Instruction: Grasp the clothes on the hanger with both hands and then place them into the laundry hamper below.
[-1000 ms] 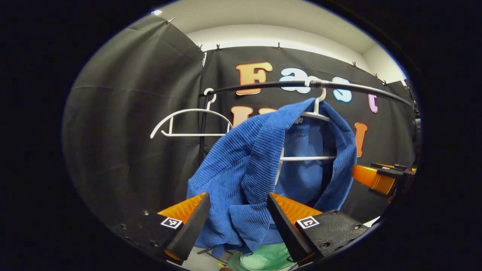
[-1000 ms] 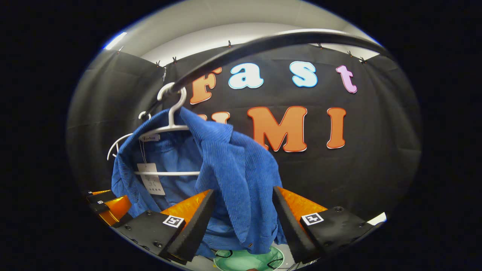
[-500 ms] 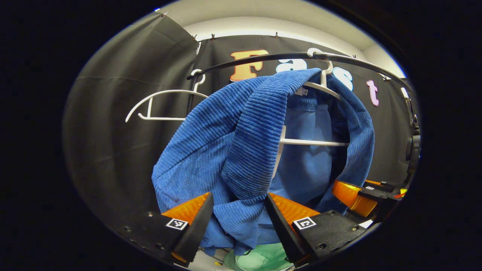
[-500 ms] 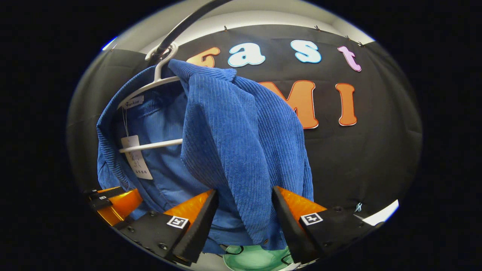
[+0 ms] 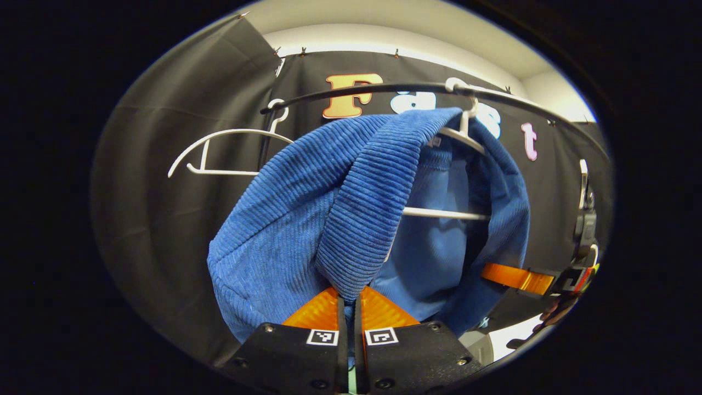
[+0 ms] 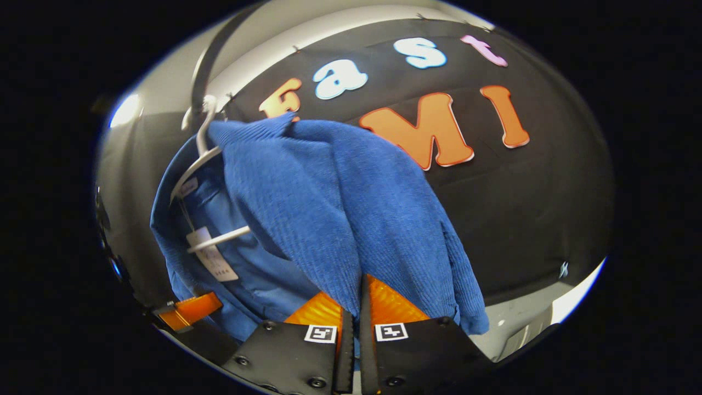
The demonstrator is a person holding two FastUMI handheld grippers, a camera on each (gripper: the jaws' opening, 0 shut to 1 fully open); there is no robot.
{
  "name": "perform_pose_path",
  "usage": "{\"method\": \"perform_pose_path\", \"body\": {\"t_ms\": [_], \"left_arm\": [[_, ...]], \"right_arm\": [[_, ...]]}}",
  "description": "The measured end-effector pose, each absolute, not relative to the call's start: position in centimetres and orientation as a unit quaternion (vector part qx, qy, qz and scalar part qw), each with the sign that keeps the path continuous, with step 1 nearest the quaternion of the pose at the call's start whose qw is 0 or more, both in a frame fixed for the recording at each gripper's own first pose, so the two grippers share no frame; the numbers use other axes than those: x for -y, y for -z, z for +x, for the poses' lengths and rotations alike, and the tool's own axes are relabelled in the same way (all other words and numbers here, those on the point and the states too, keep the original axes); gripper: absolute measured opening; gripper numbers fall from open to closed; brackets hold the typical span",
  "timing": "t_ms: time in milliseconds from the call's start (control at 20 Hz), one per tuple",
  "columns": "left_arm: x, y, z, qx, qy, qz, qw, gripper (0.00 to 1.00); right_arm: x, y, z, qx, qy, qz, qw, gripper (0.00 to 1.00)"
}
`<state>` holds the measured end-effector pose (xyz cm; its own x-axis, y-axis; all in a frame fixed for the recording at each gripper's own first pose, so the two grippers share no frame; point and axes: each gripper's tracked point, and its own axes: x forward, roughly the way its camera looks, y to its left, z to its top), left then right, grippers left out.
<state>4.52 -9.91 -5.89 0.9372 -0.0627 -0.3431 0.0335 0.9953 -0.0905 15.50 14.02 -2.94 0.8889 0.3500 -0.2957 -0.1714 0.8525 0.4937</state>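
Both the left gripper [image 5: 349,307] and right gripper [image 6: 351,304] pinch the blue ribbed corduroy jacket [image 5: 329,219] draped on its white plastic hanger [image 5: 460,137], which could snag if tugged sideways.

My left tongs [image 5: 349,307] and right tongs [image 6: 354,307], open a second ago, have pinched shut on the blue corduroy jacket [image 5: 329,208].

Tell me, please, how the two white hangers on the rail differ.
The right hanger carries the blue corduroy jacket, which hides most of it; the left hanger hangs bare, its whole outline showing. The right one sits nearer the gripper. Both are white and hook over the same dark rail.
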Motion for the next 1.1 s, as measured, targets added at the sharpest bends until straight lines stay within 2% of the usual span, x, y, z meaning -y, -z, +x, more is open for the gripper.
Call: {"method": "perform_pose_path", "body": {"t_ms": [300,500,750,900,1100], "left_arm": [[7.0,1.3,3.4,-0.13,0.032,-0.082,0.988,0.02],[3.8,-1.9,3.0,-0.1,0.014,-0.103,0.99,0.02],[1.5,-5.9,2.6,-0.059,0.007,-0.115,0.992,0.02],[0.5,-7.7,3.1,-0.039,0.008,-0.121,0.992,0.02],[-0.6,-9.6,3.8,-0.019,0.008,-0.133,0.991,0.02]], "right_arm": [[-12.9,0.0,14.9,-0.166,-0.194,0.304,0.918,0.12],[-11.9,-2.3,14.8,-0.146,-0.22,0.344,0.901,0.12],[-9.4,-3.8,15.5,-0.141,-0.23,0.413,0.87,0.12],[-7.8,-5.5,16.8,-0.116,-0.233,0.49,0.832,0.11],[-6.0,-6.8,17.7,-0.106,-0.243,0.501,0.824,0.11]]}}
